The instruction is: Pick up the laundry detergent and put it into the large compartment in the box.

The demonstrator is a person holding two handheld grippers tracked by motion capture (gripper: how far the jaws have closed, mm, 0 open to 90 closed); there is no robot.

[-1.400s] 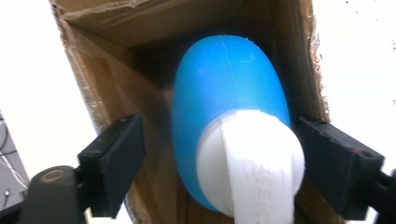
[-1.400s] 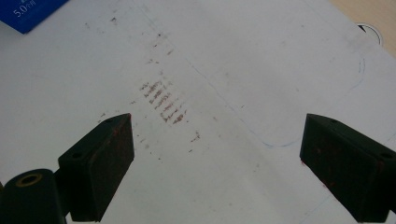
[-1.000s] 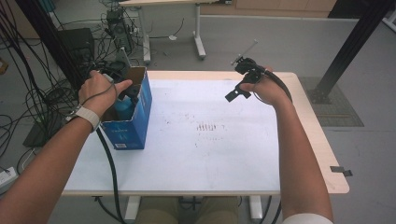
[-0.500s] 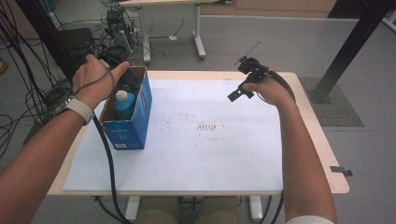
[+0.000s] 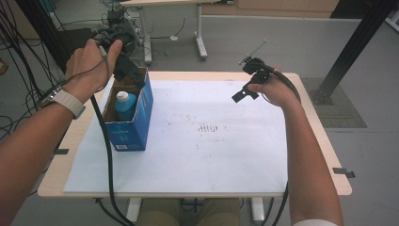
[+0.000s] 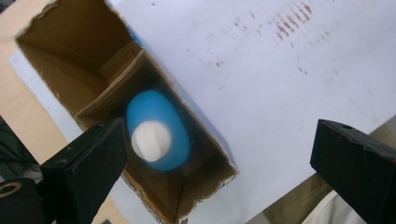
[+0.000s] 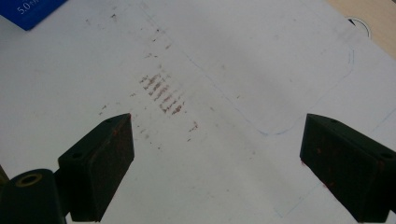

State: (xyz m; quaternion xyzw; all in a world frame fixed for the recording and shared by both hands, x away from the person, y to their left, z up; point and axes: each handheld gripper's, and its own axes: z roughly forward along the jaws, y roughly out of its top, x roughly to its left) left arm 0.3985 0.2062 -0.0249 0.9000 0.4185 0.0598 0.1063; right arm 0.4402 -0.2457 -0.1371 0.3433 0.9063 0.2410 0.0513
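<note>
White paper sheet (image 5: 197, 155) lies bare before me; my right gripper (image 5: 248, 84) hangs over it, jaws wide, empty. Farther, the blue bottle (image 5: 125, 105) already stands inside the blue cardboard box (image 5: 136, 125). Above it my left gripper (image 5: 126, 70) is wide, empty. I judge only withdrawing is left.

A lab or workshop-type recording space is indicated: bare grey floor (image 5: 282, 42), bundles of black cables (image 5: 19, 52) and equipment left of the table (image 5: 310, 108), a black metal frame post (image 5: 353, 52) at right, more desk legs (image 5: 200, 33) behind. The tabletop is covered by a stained white sheet (image 5: 211, 141).
</note>
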